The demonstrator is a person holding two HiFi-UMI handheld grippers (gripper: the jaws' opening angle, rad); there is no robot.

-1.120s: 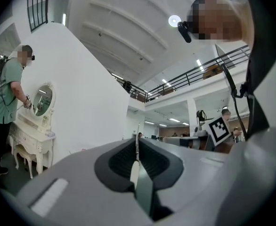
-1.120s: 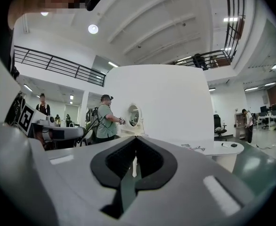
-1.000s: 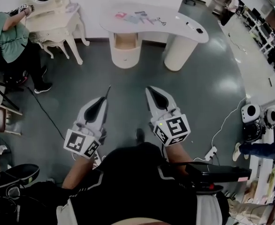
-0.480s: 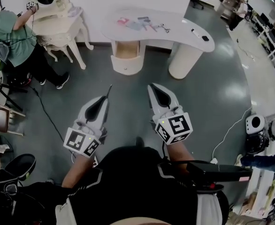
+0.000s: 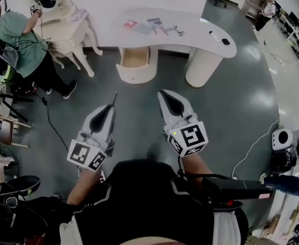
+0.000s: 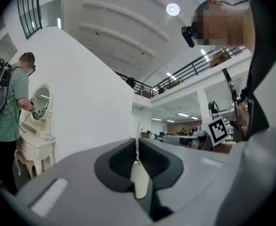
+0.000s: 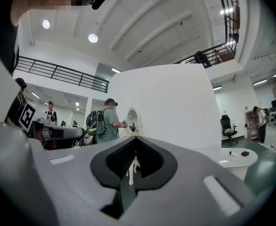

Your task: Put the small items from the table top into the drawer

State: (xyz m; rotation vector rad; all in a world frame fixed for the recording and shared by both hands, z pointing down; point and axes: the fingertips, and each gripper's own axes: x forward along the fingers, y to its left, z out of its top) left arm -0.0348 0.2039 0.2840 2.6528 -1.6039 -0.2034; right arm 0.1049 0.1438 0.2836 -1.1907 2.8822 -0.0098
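Far ahead stands a white curved table (image 5: 190,22). On its top lie several small items: a pink piece (image 5: 130,23), flat bluish cards (image 5: 145,28), a thin metal tool (image 5: 176,31), a white pen (image 5: 214,34) and a small black object (image 5: 226,41). Under the table's left part a drawer (image 5: 135,58) stands pulled open, its wooden inside showing. My left gripper (image 5: 115,94) (image 6: 138,128) and right gripper (image 5: 162,93) (image 7: 135,153) hover side by side over the grey floor, well short of the table. Both are shut and hold nothing.
At the far left a person in a green shirt (image 5: 17,34) stands at a white vanity table (image 5: 70,27) with an oval mirror. A black cable (image 5: 50,121) runs over the floor on the left. White devices (image 5: 282,139) and a white cord (image 5: 251,147) lie on the right.
The table has slid a little to the right and grown slightly in the head view as the camera moved. Both grippers keep the same shut pose.
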